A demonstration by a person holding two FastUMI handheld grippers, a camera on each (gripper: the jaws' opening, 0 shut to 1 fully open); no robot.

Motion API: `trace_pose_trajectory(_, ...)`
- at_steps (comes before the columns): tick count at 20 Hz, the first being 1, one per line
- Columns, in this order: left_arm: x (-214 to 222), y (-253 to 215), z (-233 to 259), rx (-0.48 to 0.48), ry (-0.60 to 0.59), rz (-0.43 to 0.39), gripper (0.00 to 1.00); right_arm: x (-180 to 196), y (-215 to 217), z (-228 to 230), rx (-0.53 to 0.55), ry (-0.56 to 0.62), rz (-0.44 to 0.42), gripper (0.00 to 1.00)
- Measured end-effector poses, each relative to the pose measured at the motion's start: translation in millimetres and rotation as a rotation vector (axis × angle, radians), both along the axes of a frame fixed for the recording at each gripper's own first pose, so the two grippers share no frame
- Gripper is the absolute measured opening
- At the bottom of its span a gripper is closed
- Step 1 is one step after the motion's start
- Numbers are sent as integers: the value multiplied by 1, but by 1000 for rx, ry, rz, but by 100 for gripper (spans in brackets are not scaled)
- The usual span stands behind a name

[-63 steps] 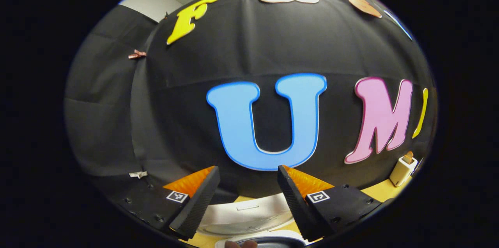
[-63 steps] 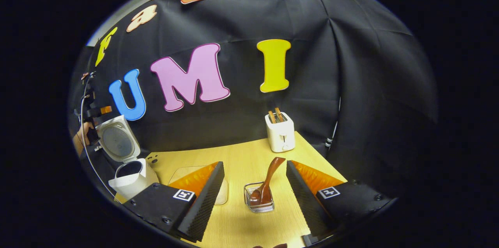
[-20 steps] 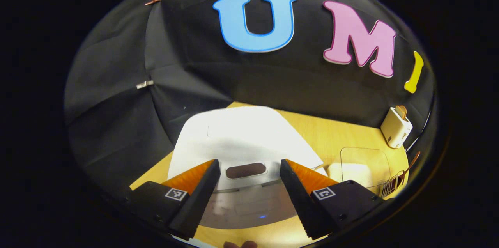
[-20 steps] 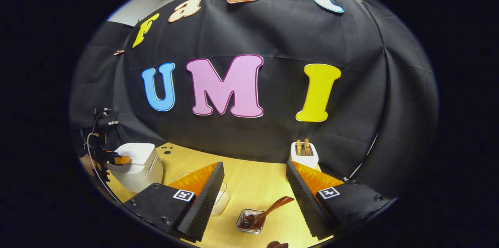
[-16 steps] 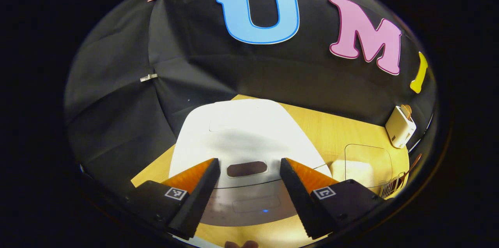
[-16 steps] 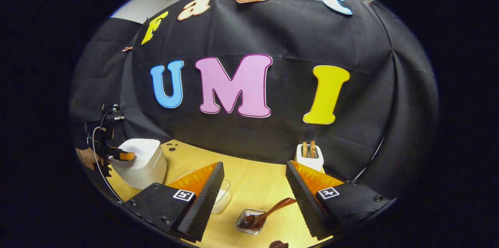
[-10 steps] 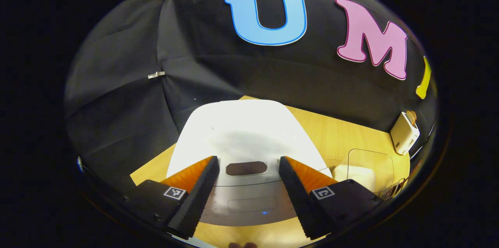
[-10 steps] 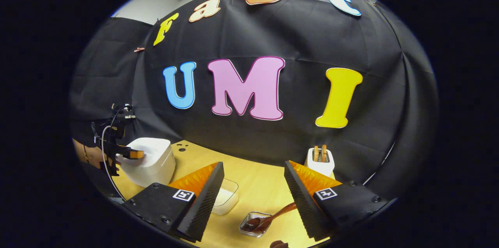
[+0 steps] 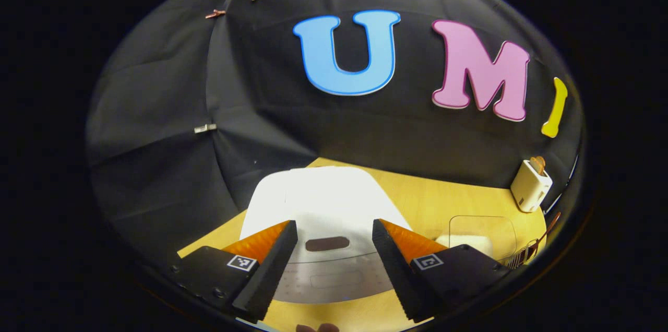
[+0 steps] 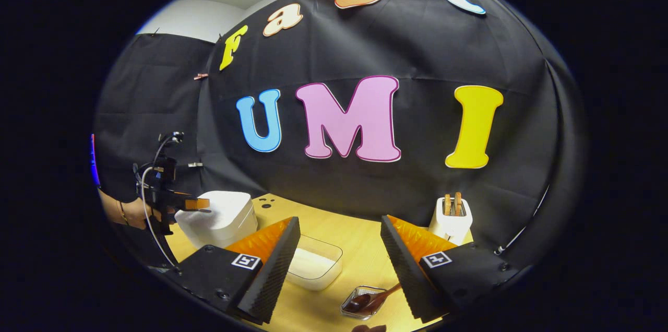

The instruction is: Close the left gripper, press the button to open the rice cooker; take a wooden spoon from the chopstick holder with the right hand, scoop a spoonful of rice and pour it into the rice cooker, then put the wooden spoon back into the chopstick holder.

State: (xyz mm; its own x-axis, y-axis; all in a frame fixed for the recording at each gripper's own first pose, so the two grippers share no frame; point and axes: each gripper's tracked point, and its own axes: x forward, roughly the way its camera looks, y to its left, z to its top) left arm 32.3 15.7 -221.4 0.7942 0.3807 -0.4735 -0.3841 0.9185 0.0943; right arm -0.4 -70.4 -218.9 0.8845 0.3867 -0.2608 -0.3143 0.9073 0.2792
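Rice cooker (image 9: 323, 201): smooth glossy white plastic. Table (image 9: 443, 196): matt wood grain. Spoon (image 10: 373, 298): dark wood (polished). Holder (image 10: 360, 301): wire metal.

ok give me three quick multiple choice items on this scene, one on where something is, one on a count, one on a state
1. Where does the brown wooden spoon lie?
A. in the small wire-and-glass holder on the table
B. inside the white rice cooker
C. between the right gripper's fingers

2. How many brown slices stand in the white toaster?
A. none
B. two
C. four

3. What state is the white rice cooker's lid in?
A. standing fully open
B. taken off, lying on the table
C. down, closed

Answers:
1 A, in the right gripper view the spoon's bowl sits in the holder and its handle leans out over the rim.
2 B, two slices poke up side by side from the toaster's top.
3 C, both the left gripper view and the right gripper view show the lid flat on the body, with the open left gripper just over it.
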Motion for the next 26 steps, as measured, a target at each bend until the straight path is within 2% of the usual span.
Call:
trace_pose_trajectory(3,-3,-10,38,-11,-93,-62,93,-4,9,15,-4,-2,-39,96)
trace_pose_trajectory(7,-12,-26,88,-11,-221,-194,93,-7,22,31,-4,3,-96,96)
trace_pose_trajectory(10,-16,-42,108,-58,-280,-281,93,-7,24,39,-18,10,-132,96)
trace_pose_trajectory(13,-17,-44,113,-89,-310,-304,94,-9,20,44,-46,12,-157,96)
trace_pose_trajectory(19,-6,-43,112,-82,-316,-328,94,-12,4,38,-54,33,-214,96)
trace_pose_trajectory(26,3,-48,111,-64,-307,-345,94,-5,4,30,-57,41,-210,96)
